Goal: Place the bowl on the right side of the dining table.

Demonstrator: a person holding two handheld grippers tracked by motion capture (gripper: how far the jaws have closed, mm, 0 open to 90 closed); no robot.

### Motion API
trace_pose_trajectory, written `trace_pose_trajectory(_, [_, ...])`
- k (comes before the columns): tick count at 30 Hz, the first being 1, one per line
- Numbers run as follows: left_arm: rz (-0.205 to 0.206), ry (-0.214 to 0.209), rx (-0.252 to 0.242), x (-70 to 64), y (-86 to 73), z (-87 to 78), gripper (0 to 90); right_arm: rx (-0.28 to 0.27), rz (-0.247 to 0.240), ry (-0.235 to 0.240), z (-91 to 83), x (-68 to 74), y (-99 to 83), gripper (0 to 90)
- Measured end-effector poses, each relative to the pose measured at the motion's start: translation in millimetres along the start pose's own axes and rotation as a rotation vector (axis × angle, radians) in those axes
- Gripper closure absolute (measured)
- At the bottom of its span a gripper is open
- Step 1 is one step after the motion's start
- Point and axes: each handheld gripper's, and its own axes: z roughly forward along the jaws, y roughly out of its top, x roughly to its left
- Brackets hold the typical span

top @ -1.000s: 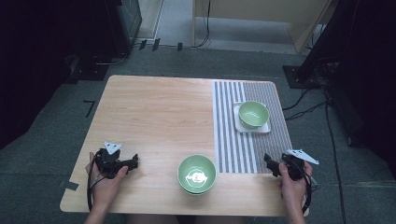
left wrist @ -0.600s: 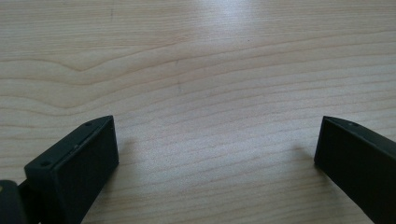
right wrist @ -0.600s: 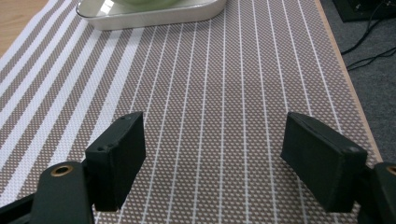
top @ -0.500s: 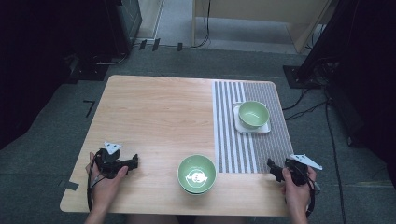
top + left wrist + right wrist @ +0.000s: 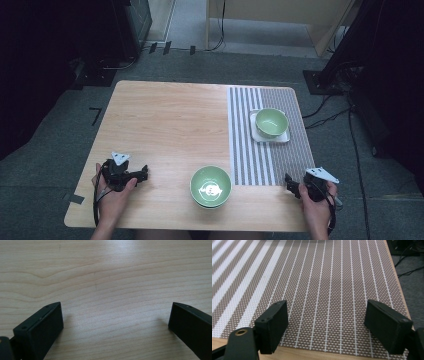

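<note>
A green bowl (image 5: pixel 210 186) with a white pattern inside sits near the table's front edge, at the middle. Another green bowl (image 5: pixel 271 122) rests on a small white square plate (image 5: pixel 286 136) on the striped placemat (image 5: pixel 250 150) at the right. My left gripper (image 5: pixel 145 172) lies low at the front left, open, with bare wood between its jaws (image 5: pixel 115 322). At the front right corner my right gripper (image 5: pixel 288 182) is open over the near edge of the placemat (image 5: pixel 324 290), nothing between its fingers (image 5: pixel 273 325).
The wooden table (image 5: pixel 165 120) has its right edge close beside my right gripper, with grey floor (image 5: pixel 412 277) and cables past it. Dark equipment stands around the table's far side.
My right gripper has drawn back toward the front right corner of the table. The left gripper has stayed in place.
</note>
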Motion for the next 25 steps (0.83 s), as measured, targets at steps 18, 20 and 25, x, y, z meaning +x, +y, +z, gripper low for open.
trace_pose_trajectory(18, [0.001,0.000,0.000,0.1,0.0,0.0,0.0,0.010,-0.030,-0.017,1.0,2.7,0.1,18.2])
trace_pose_trajectory(20, [-0.001,0.000,0.000,0.0,0.0,0.1,0.0,0.010,-0.029,-0.017,0.9,2.7,0.1,18.2])
trace_pose_trajectory(25, [0.000,0.000,0.000,0.0,0.0,0.1,0.0,0.010,-0.030,-0.017,0.9,2.7,0.1,18.2])
